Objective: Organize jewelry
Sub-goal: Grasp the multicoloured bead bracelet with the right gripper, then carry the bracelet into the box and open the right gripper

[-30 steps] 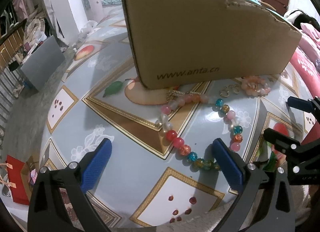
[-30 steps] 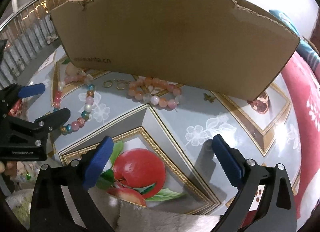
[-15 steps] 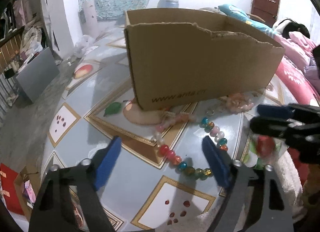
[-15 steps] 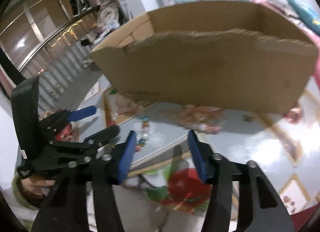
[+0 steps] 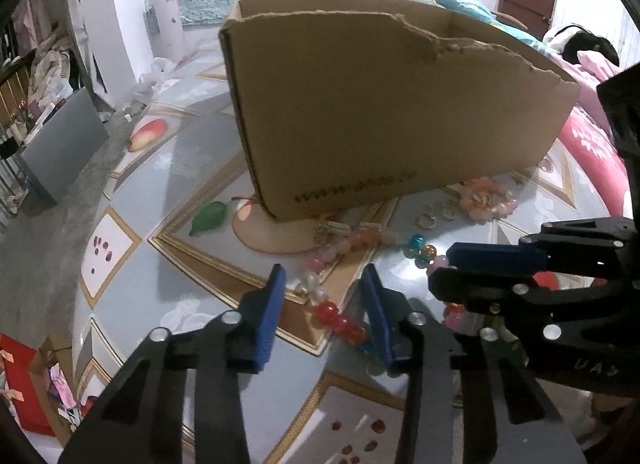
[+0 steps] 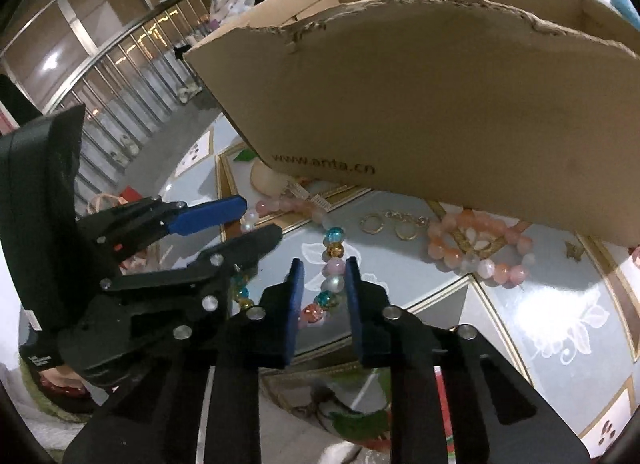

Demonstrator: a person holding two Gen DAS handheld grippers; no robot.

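Note:
A strand of multicoloured beads [image 5: 332,316] lies in a loop on the patterned tablecloth [image 5: 200,264], in front of a torn cardboard box [image 5: 380,103]. My left gripper [image 5: 324,298] hangs over the strand's red beads. Its jaws are closing, with the beads between the pads and clear gaps on both sides. My right gripper [image 6: 323,288] straddles the strand [image 6: 332,284] at its pink, white and teal beads. Its jaws are closing too, and the pads are near the beads without clearly pressing. Each gripper shows in the other's view.
A pink bead bracelet [image 6: 476,248], two gold hoop earrings [image 6: 384,223] and a small gold charm [image 6: 573,250] lie by the cardboard box [image 6: 440,103]. A gold clip [image 5: 332,228] sits at the box corner. Pink bedding [image 5: 592,151] is on the right, a grey case [image 5: 64,143] on the floor.
Both grippers' jaws have narrowed from wide open. The right gripper swung left from the apple print to over the bead strand. The left gripper stayed over the strand's red beads.

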